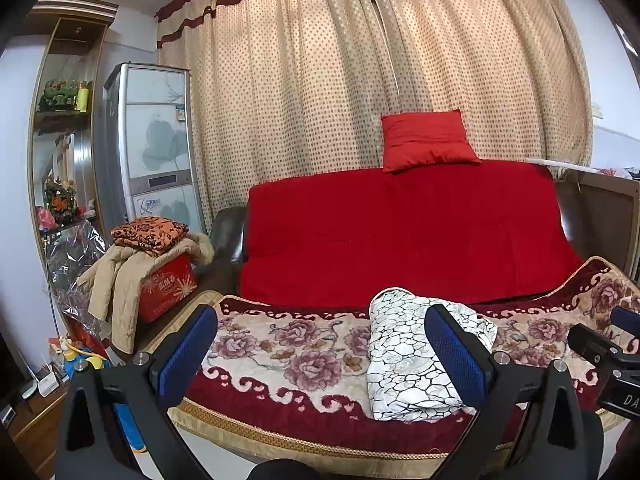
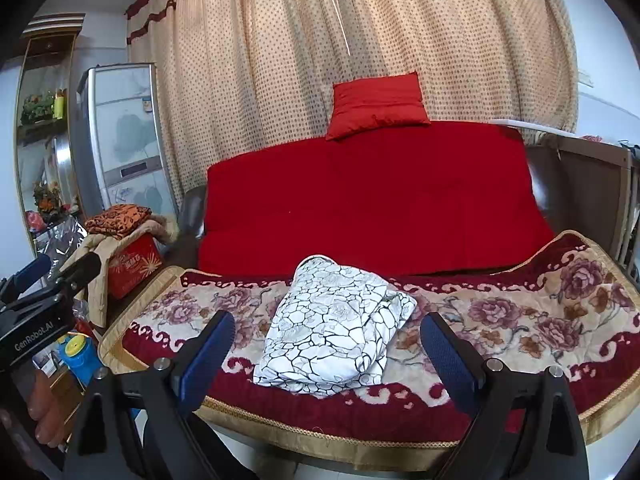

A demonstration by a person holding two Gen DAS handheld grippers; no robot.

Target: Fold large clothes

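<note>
A white garment with a black crackle print (image 1: 408, 360) (image 2: 332, 332) lies as a folded bundle on the floral blanket (image 1: 288, 352) (image 2: 520, 320) over the sofa seat. My left gripper (image 1: 320, 354) is open and held in front of the seat; its right finger (image 1: 456, 352) overlaps the bundle's right side in the view. My right gripper (image 2: 328, 360) is also open, its fingers framing the bundle from the front without touching it. Each gripper shows at the edge of the other's view: the right gripper (image 1: 604, 330) and the left gripper (image 2: 60, 266), which a hand (image 2: 44, 412) holds.
A red cover (image 1: 400, 232) drapes the sofa back, with a red pillow (image 1: 424, 140) on top, before a dotted curtain. Left of the sofa, a red box (image 1: 168, 284) carries a beige coat and a folded orange cloth (image 1: 150, 234). A wooden cabinet (image 2: 592, 184) stands at right.
</note>
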